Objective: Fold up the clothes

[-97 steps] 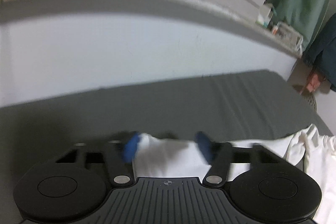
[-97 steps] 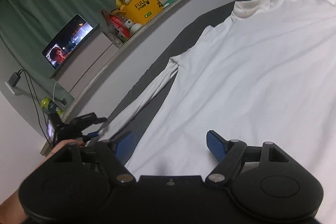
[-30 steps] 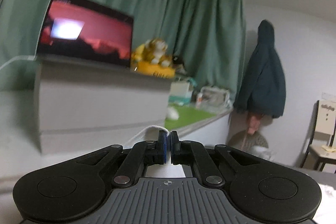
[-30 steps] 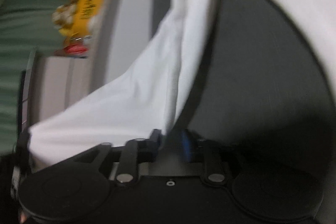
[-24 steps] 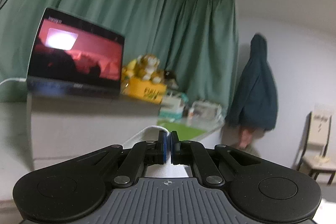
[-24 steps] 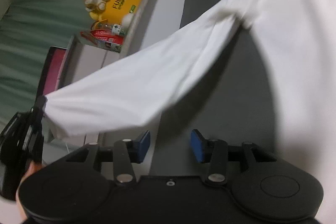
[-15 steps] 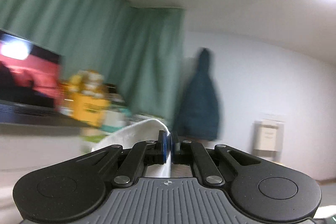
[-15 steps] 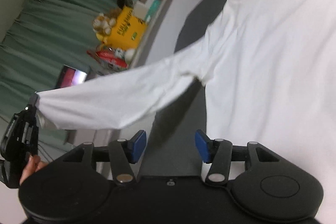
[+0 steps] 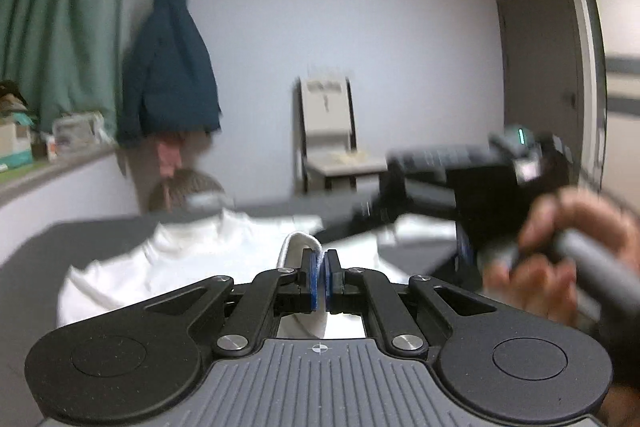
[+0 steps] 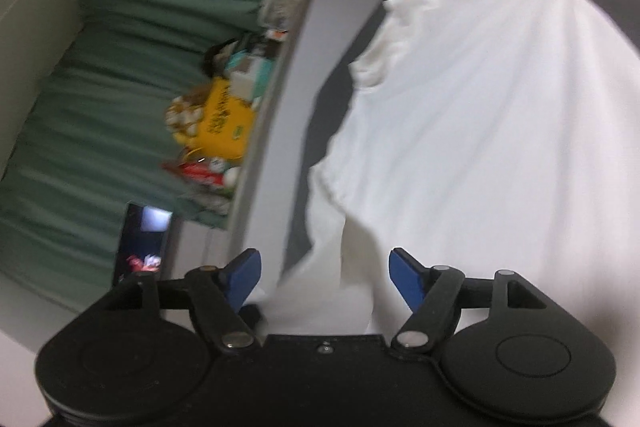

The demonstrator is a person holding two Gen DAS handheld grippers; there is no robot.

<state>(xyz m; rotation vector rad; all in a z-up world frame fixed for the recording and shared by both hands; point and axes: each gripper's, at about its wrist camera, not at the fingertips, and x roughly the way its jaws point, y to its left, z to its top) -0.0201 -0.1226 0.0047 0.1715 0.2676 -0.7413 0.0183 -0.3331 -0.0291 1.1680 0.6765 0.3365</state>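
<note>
A white long-sleeved shirt (image 10: pixel 500 99) lies spread on a dark grey bed (image 9: pixel 32 251) beside a low white wall. The left gripper (image 9: pixel 320 281) has its blue-padded jaws pressed together on a loop of the shirt's white fabric, probably a sleeve cuff, though blur makes that uncertain. The right gripper (image 10: pixel 324 277) hovers over the shirt's lower part with its jaws spread wide and nothing between them. In the left wrist view, a person's hand (image 9: pixel 560 251) holds the right gripper's handle. A dark jacket (image 9: pixel 168 67) hangs on the far wall next to green curtains (image 9: pixel 60 27).
</note>
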